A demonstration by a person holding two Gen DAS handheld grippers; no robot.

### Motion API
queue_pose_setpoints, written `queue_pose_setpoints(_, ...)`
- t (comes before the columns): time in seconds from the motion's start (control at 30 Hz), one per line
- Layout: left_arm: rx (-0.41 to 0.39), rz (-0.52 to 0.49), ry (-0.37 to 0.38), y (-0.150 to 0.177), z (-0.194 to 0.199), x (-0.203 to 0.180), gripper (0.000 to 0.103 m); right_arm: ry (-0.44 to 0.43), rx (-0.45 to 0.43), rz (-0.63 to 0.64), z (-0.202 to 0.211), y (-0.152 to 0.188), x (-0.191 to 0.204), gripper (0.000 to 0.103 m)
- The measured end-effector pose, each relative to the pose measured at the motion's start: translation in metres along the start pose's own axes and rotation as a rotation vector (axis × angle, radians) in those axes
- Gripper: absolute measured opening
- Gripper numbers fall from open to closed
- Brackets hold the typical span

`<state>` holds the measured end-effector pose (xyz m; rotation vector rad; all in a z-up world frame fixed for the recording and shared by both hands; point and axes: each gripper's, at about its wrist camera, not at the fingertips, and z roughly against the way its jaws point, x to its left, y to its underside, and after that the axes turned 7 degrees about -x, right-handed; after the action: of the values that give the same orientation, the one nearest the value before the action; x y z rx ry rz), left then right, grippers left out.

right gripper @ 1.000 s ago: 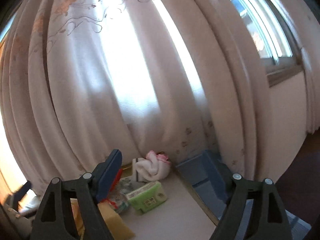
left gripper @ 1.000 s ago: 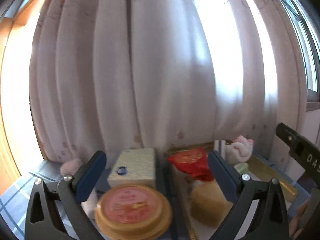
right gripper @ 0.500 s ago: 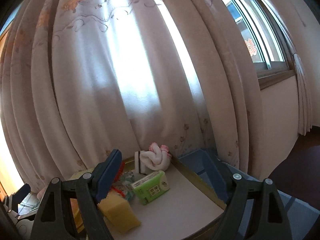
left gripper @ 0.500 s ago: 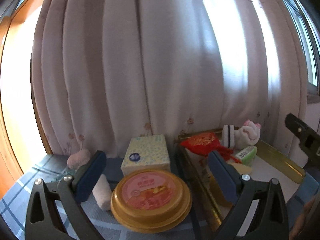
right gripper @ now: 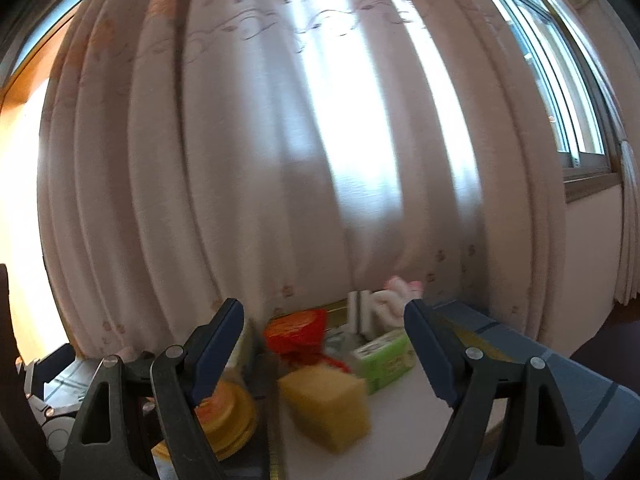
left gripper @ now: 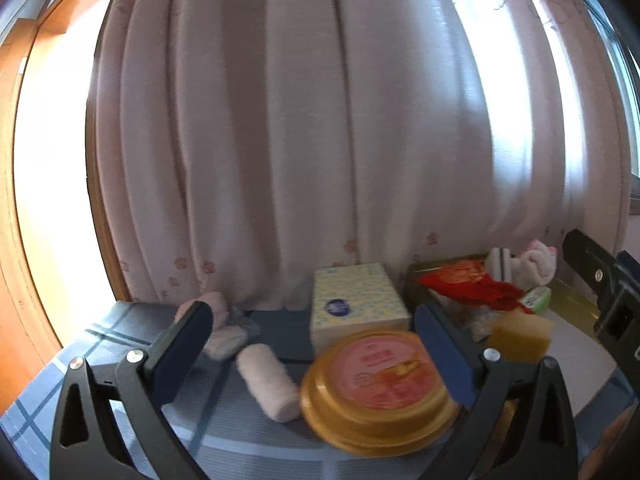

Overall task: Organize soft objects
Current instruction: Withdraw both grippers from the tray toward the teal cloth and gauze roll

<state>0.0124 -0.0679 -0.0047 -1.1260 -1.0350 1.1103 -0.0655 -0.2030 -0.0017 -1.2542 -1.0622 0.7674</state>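
Left hand-held gripper (left gripper: 312,344): jaws spread wide, nothing between the pads, held above the table (left gripper: 132,322) with its blue plaid cloth. Seen between the fingers, none of it touched: a round gold tin with pink lid (left gripper: 378,388) nearest the right finger, and a rolled pink towel (left gripper: 268,380) lying on the cloth just left of the tin. Behind the tin stands a yellow-patterned tissue box (left gripper: 356,300). Near the left fingertip, a small heap of pale soft items (left gripper: 224,328); blurred, possibly folded cloths or socks.

Right hand-held gripper (right gripper: 324,356): jaws likewise apart, empty, above the gold-rimmed tray (right gripper: 400,432). On the tray's white surface: a yellow sponge (right gripper: 328,408) closest to the camera, between the fingers; a red foil bag (right gripper: 300,332) behind it; a green wet-wipe pack (right gripper: 384,354) to the right of the sponge. At the tray's far end, against the curtain (right gripper: 280,160), a white-and-pink plush toy (right gripper: 394,300) with a grey-and-white striped item (right gripper: 360,316) just beside it.

The tray sits to the right of the tin and tissue box. The right hand-held gripper's body shows at the right edge of the left wrist view.
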Motion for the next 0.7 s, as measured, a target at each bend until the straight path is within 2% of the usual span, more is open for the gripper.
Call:
queue_pose_setpoints(0.4,0.021,0.009,-0.057,0.004,-0.009,0.056,0.103,-0.108,0.111,0.04,-0.017,0.015,0.058,0.084)
queue_pose_setpoints(0.53,0.03,0.01,-0.087,0.006,-0.012,0.077,0.103,-0.147,0.121,0.073,-0.016,0.018,0.075,0.084)
queue_pose_setpoints(0.7,0.07,0.04,-0.124,0.009,-0.021,0.112,0.103,-0.197,0.162,0.118,-0.021,0.026,0.097,0.084)
